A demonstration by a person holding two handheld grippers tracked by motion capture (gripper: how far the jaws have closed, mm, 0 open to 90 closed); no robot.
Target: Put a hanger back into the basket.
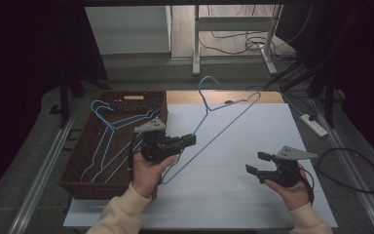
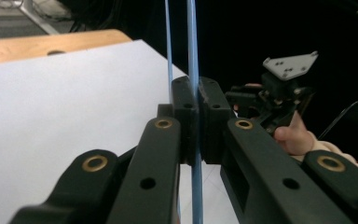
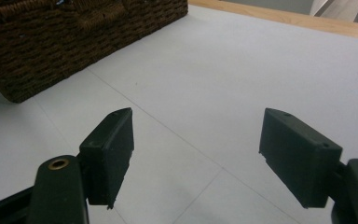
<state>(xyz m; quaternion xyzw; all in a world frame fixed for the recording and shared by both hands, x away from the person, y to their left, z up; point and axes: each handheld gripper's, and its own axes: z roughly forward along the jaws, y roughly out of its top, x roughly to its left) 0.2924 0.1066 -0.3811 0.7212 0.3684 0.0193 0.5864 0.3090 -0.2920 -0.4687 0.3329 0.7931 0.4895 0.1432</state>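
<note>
A light blue wire hanger [image 1: 219, 124] lies slanted over the white table top [image 1: 253, 146], its hook toward the far edge. My left gripper [image 1: 190, 140] is shut on the hanger's lower left side; in the left gripper view the blue wire [image 2: 193, 56] runs up between the closed jaws. My right gripper [image 1: 254, 163] is at the right front of the table, open, with nothing between its jaws [image 3: 196, 158]. It also appears far off in the left gripper view as the other gripper [image 2: 279, 93].
A dark wicker basket [image 1: 78, 168] stands at the table's left with several more blue hangers [image 1: 112, 131] in it; its corner [image 3: 51, 46] is in the right gripper view. A power strip [image 1: 314, 124] and cables lie past the right edge.
</note>
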